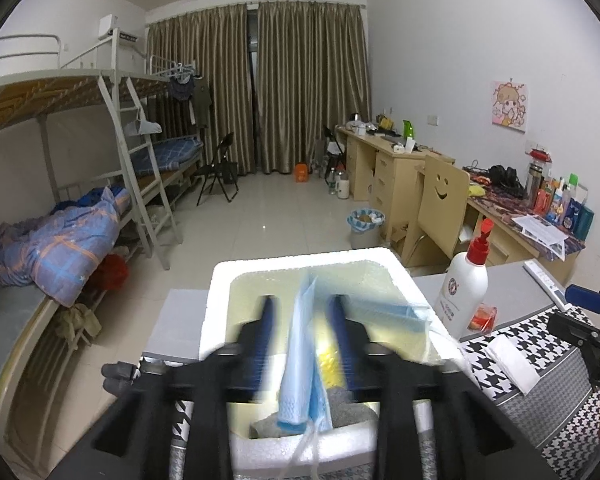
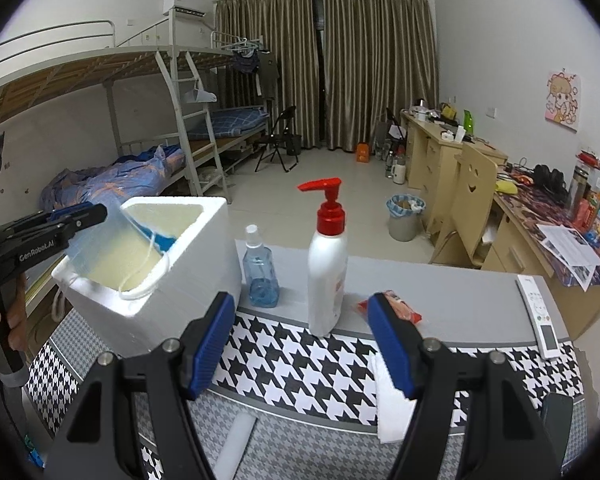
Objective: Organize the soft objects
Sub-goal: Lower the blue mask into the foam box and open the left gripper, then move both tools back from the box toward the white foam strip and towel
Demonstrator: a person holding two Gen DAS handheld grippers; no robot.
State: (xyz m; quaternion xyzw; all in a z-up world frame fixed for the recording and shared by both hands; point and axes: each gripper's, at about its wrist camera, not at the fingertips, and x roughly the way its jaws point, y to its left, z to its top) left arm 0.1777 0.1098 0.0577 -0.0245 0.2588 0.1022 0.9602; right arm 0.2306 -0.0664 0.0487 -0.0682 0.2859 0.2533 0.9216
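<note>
Your pale blue pleated face mask (image 1: 300, 364) hangs inside the white foam box (image 1: 220, 280) at the bench's left end, joining another mask and grey cloth; the folded white tissue (image 2: 392, 404) nearby remains outside. Your left tongs (image 1: 300, 320) stand apart around the mask, apparently releasing it, while your right tongs (image 2: 300, 344) gape wide, empty, above the houndstooth bench (image 2: 320, 360).

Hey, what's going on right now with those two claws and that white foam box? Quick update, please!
Left claw open over foam box, blue face mask loose between its fingers. Right claw open, empty. Pump bottle stands ahead of it.
</note>
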